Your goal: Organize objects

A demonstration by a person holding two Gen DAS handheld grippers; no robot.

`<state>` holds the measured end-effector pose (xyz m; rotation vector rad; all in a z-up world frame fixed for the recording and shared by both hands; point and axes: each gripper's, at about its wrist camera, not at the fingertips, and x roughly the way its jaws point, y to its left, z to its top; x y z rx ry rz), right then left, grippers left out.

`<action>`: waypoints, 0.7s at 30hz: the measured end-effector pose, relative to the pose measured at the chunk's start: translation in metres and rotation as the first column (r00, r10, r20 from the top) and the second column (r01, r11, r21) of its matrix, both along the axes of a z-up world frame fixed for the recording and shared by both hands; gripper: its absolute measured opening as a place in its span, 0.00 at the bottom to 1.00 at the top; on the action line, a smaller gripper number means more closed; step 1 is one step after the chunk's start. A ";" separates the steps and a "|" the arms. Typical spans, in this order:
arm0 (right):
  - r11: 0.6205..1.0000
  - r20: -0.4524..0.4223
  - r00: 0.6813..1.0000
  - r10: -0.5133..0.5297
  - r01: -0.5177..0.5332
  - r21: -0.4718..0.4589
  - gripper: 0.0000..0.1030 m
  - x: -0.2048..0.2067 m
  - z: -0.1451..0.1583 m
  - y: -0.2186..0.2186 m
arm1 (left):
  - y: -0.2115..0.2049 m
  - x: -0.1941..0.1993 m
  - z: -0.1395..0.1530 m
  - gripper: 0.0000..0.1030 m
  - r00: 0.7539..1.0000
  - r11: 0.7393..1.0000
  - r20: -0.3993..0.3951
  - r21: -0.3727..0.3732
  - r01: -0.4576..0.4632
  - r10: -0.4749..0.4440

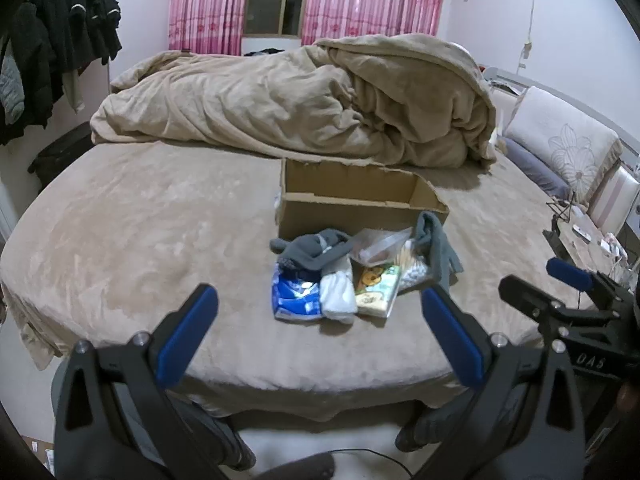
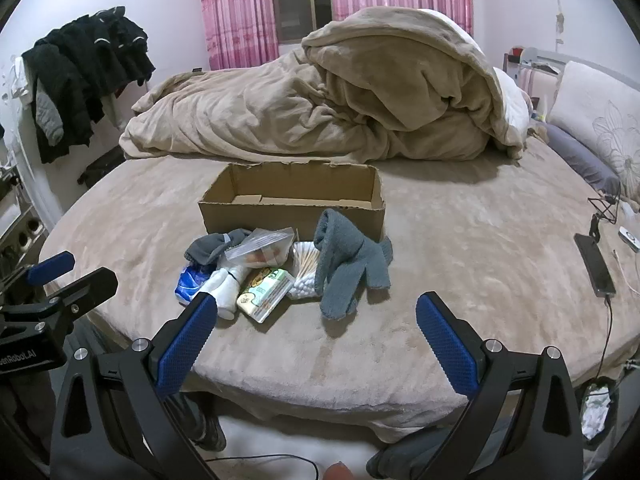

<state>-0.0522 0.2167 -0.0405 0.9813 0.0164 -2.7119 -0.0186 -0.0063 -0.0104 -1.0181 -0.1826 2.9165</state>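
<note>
An open, empty cardboard box stands on the beige bed. In front of it lies a small heap: a grey glove, a dark grey sock, a white sock, a blue-and-white packet, a cartoon-print tissue pack, a bag of cotton swabs and a clear zip bag. My left gripper hovers open at the near edge of the bed, short of the heap. To its right, my right gripper is open too, holding nothing.
A rumpled beige duvet fills the back of the bed. Pillows lie at the right. Near the right edge are a phone on a cable and a remote. Dark clothes hang at the left.
</note>
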 end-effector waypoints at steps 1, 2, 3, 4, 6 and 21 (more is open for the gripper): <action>1.000 0.000 1.000 0.001 -0.001 0.002 0.99 0.000 0.000 0.000 | 0.000 0.000 0.001 1.00 1.000 1.000 -0.004 -0.001 -0.001 0.001; 1.000 -0.001 1.000 0.002 -0.002 0.003 0.99 -0.001 0.001 0.000 | 0.000 0.001 0.001 1.00 1.000 1.000 -0.007 -0.003 -0.001 0.001; 1.000 -0.003 1.000 0.004 -0.004 0.002 0.99 0.000 0.001 0.000 | 0.000 0.001 0.002 1.00 1.000 1.000 -0.009 -0.002 0.001 -0.001; 1.000 -0.005 1.000 0.005 -0.005 0.000 0.99 0.000 0.001 -0.001 | 0.000 0.002 0.003 1.00 1.000 1.000 -0.011 -0.002 0.002 -0.002; 1.000 -0.009 1.000 0.004 -0.004 0.001 0.99 0.002 0.002 -0.001 | 0.000 0.003 0.003 1.00 1.000 1.000 -0.015 -0.003 0.006 -0.006; 1.000 -0.031 0.999 -0.014 0.014 0.000 0.99 0.011 0.013 0.001 | -0.001 0.011 0.013 1.00 0.999 1.000 -0.035 0.009 0.019 -0.019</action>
